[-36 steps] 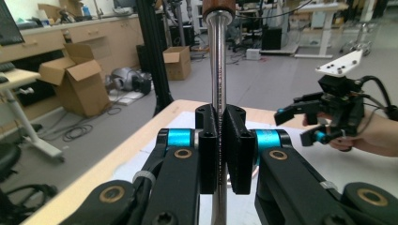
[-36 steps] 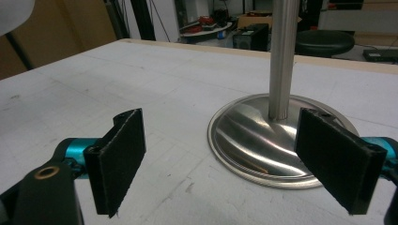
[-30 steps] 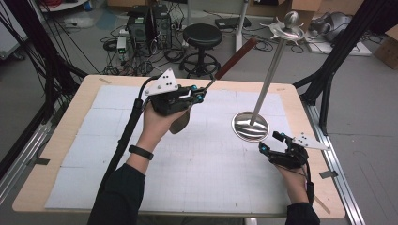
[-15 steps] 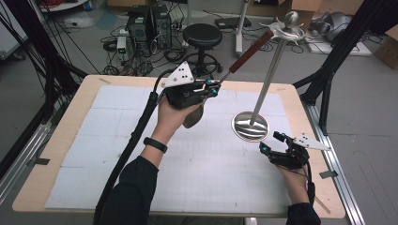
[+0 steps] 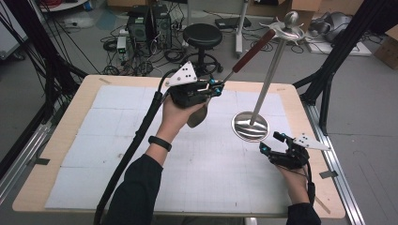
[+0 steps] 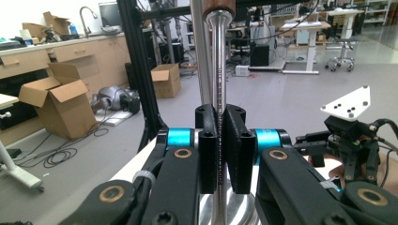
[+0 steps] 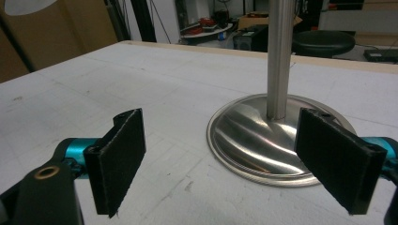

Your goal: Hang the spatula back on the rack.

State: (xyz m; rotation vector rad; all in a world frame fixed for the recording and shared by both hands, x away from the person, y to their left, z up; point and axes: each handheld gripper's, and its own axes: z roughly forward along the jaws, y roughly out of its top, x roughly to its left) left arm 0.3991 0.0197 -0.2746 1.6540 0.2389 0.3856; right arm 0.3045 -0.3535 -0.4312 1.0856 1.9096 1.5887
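From above the table's [image 5: 70, 140] near edge we look forward and down. Our left gripper camera sits close behind its jaws, facing the room; our right one skims low. All catch the steel stand [image 5: 251, 125] [image 6: 206, 51] [image 7: 277, 61].

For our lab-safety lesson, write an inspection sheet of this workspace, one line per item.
Surface: table with white gridded mat.
Job's things: steel stand upright; utensil with wooden handle held raised toward its top.
Clutter: nothing seen on the mat.
Grippers: left gripper shut on the utensil's metal shaft; right gripper open, low before the stand's base.
Cables: thick cable trails from the left gripper.
Surroundings: stool, cardboard boxes, floor cables.
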